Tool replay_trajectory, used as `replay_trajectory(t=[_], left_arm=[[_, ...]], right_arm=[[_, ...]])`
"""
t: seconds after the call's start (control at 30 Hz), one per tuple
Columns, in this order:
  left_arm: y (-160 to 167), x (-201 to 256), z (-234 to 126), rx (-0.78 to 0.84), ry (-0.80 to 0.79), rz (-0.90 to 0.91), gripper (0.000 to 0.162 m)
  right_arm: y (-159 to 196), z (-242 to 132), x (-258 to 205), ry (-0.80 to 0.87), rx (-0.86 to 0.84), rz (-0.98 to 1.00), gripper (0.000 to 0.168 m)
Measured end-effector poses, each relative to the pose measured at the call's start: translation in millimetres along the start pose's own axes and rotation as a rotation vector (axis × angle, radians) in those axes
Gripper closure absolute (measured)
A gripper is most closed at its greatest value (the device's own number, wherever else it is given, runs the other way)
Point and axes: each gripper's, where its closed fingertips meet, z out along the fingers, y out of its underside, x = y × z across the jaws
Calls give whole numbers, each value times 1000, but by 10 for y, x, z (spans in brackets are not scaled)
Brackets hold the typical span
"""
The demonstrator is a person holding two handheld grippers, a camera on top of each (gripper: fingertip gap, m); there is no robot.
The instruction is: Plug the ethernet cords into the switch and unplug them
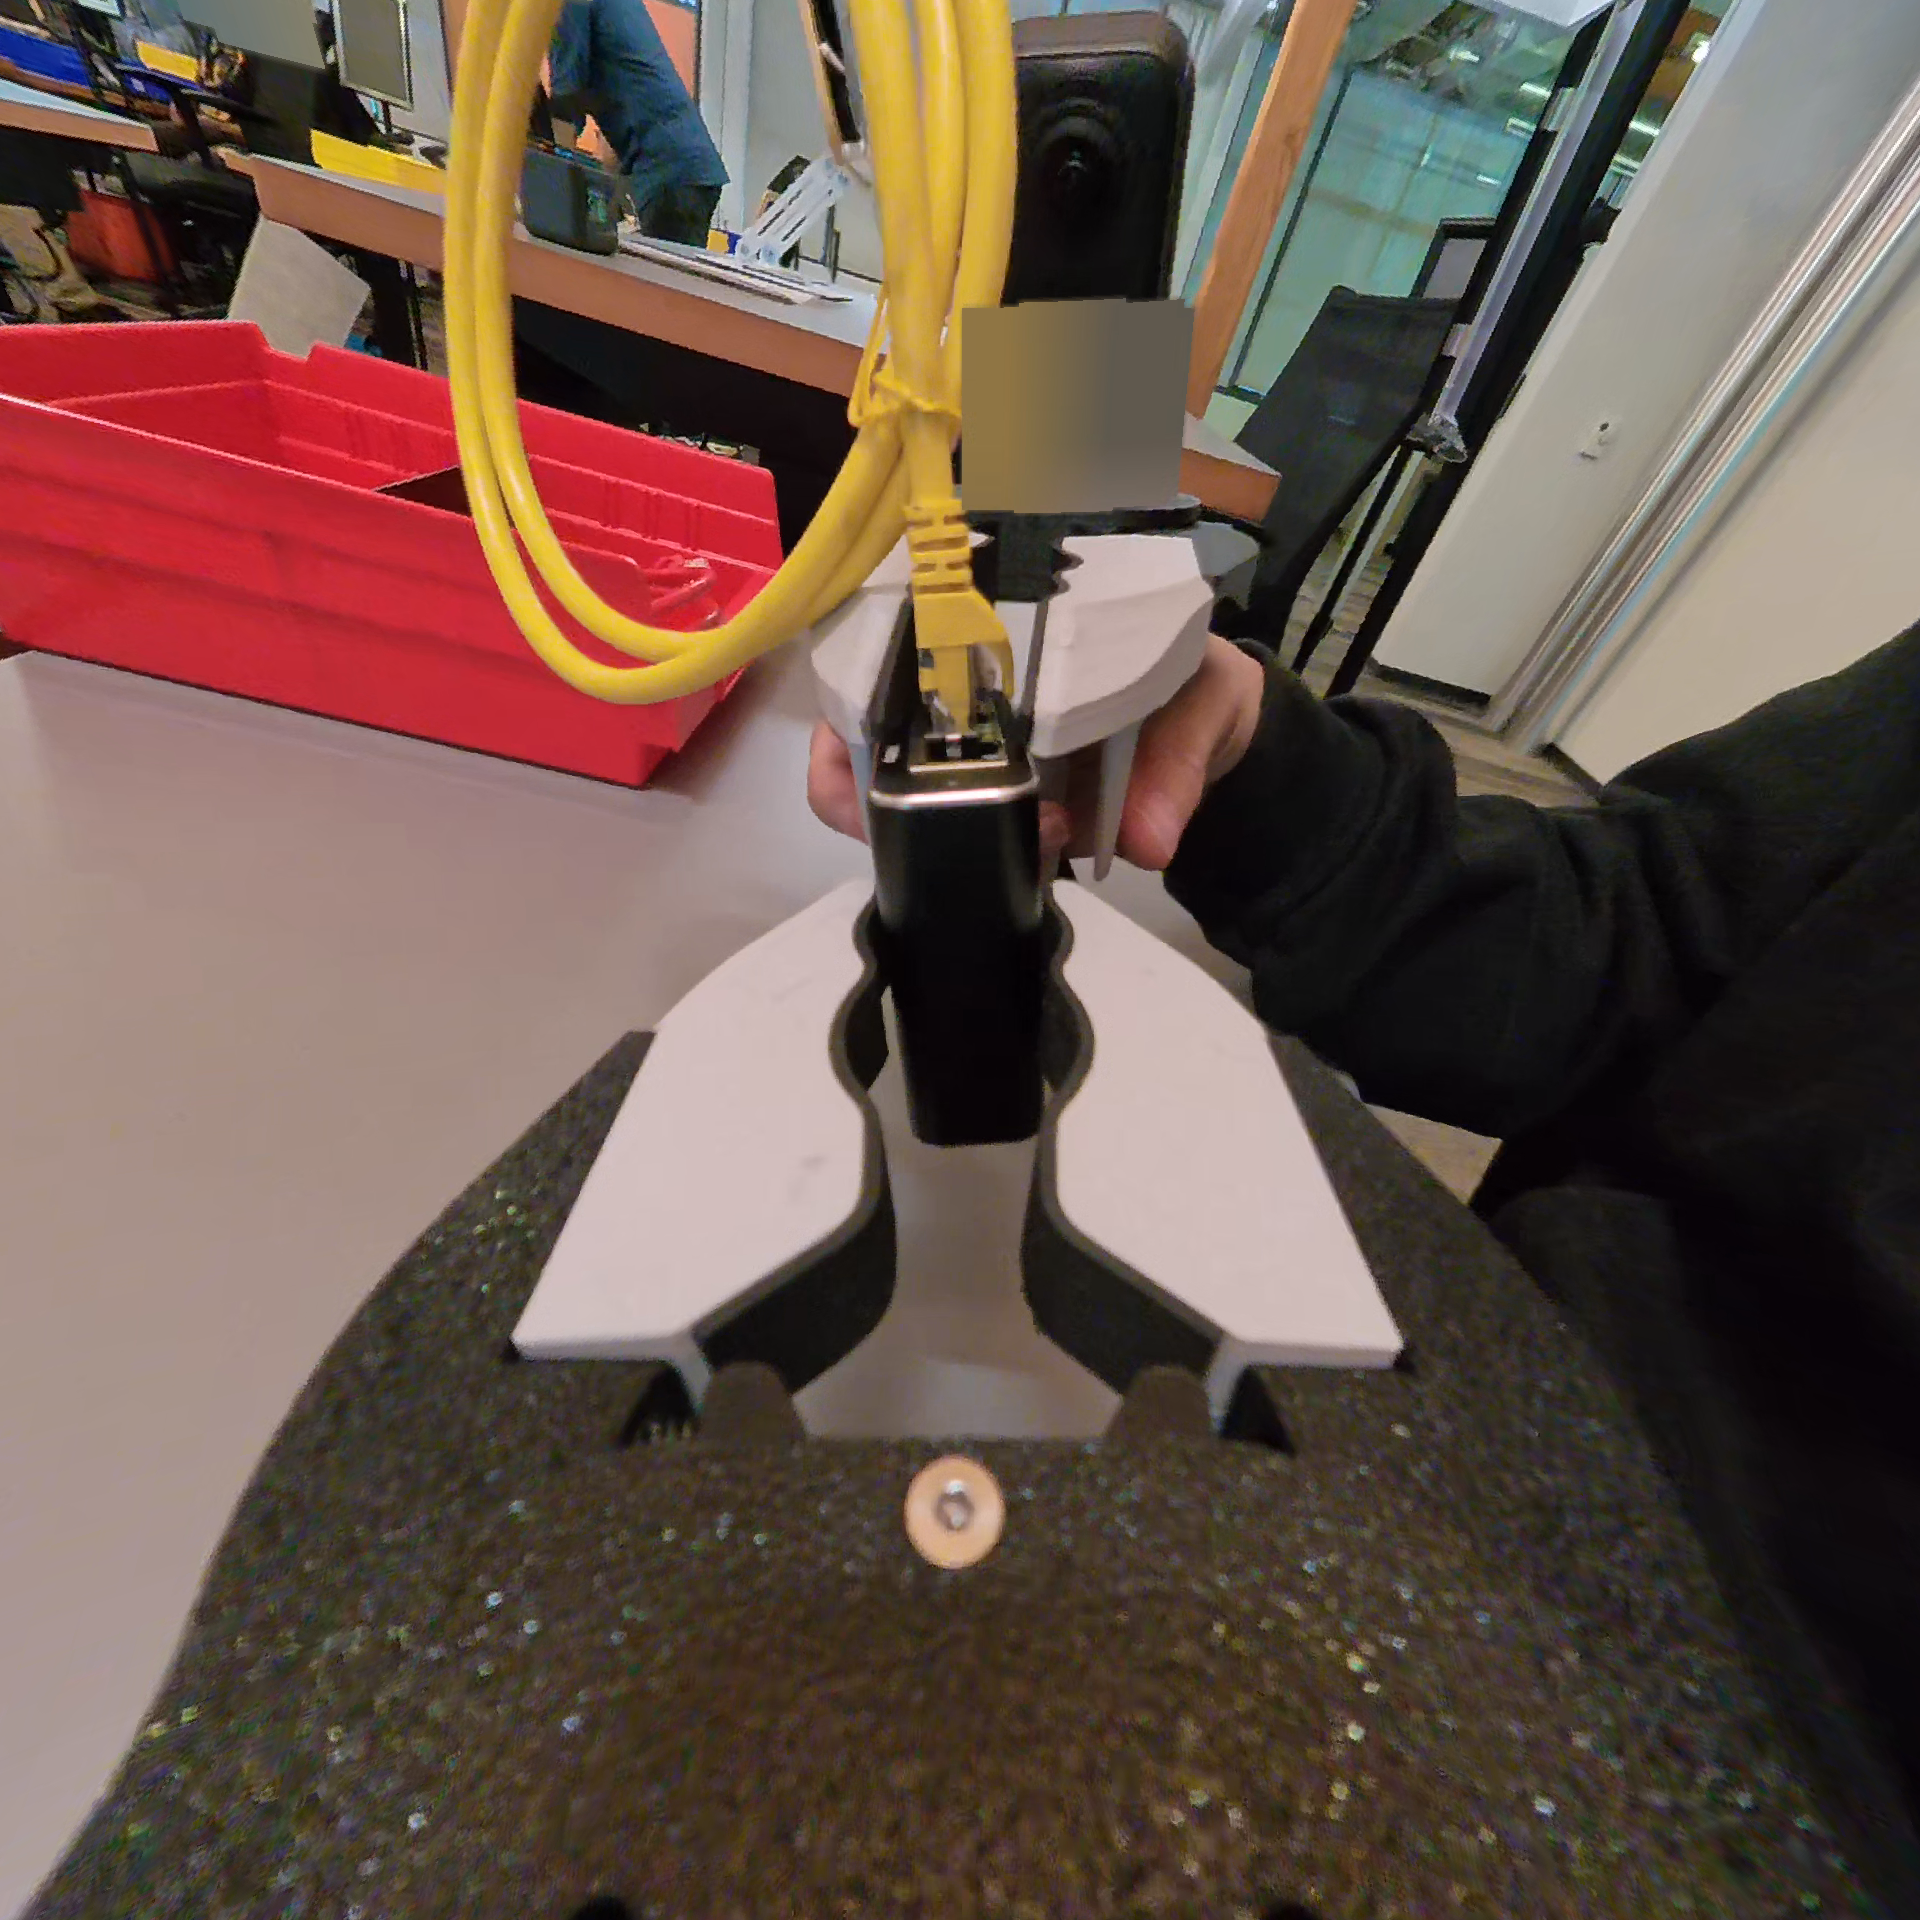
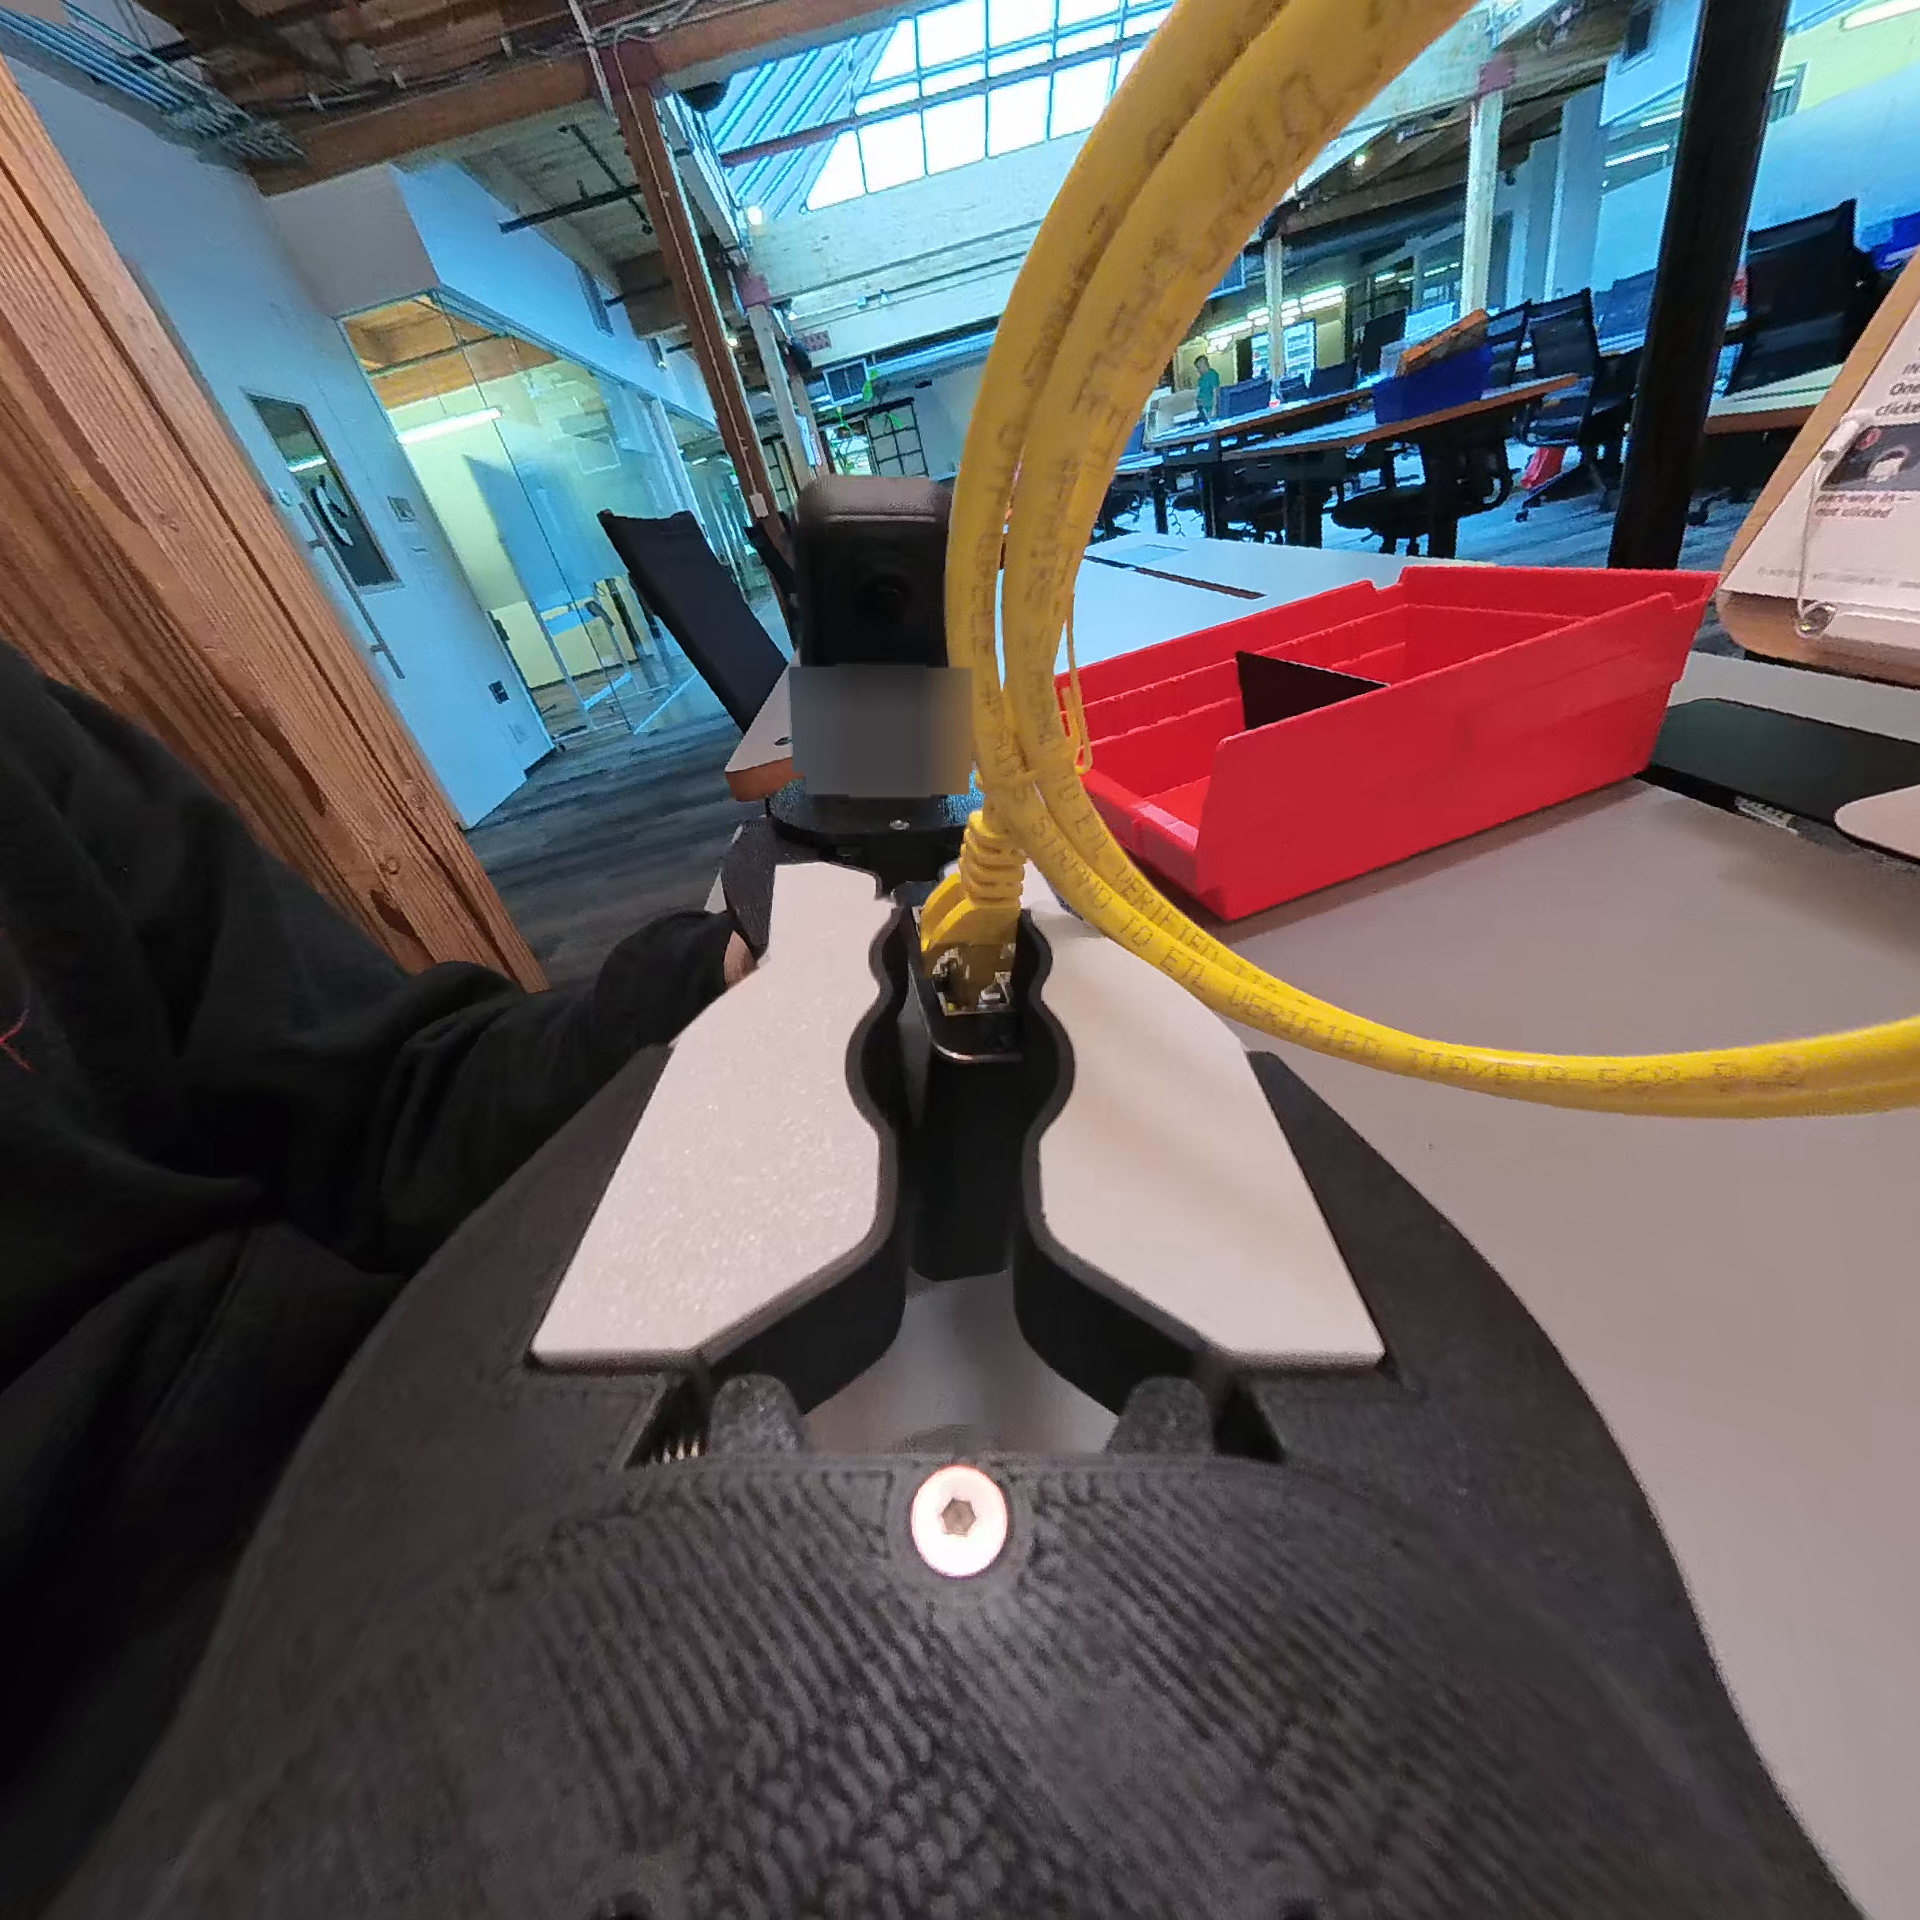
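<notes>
**Switch held between both grippers, yellow cord at its port**

Switch point(image 1: 956, 935), small black box, is off the table point(image 1: 260, 987), clamped in left gripper point(image 1: 961, 966). Right gripper point(image 2: 961, 997) faces it from the far end, clenched on the switch's port end w/ the cord's plug point(image 2: 971, 925) between its fingers. Can't tell if the plug is fully seated. Yellow ethernet cord point(image 1: 488, 343) loops upward, tied in a coil. Red bin point(image 1: 343, 540) sits behind on the table.

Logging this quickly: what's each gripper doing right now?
Left gripper: closed on the switch.
Right gripper: closed on the yellow plug.
</notes>
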Motion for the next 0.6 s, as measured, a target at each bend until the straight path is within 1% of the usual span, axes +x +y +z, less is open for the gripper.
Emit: replay_trajectory(t=[0.1,0.17,0.43,0.6], left_arm=[[13,-9,8,-15,-22,24,137],[10,-5,12,-13,-25,34,137],[2,20,8,-15,-15,76,137],[-10,49,15,-5,1,88,137]], right_arm=[[19,-27,-5,-4,-16,4,149],[15,-36,-37,-19,-12,-5,144],[16,-72,-65,-35,-19,-38,145],[28,-158,-112,-73,-34,-72,139]])
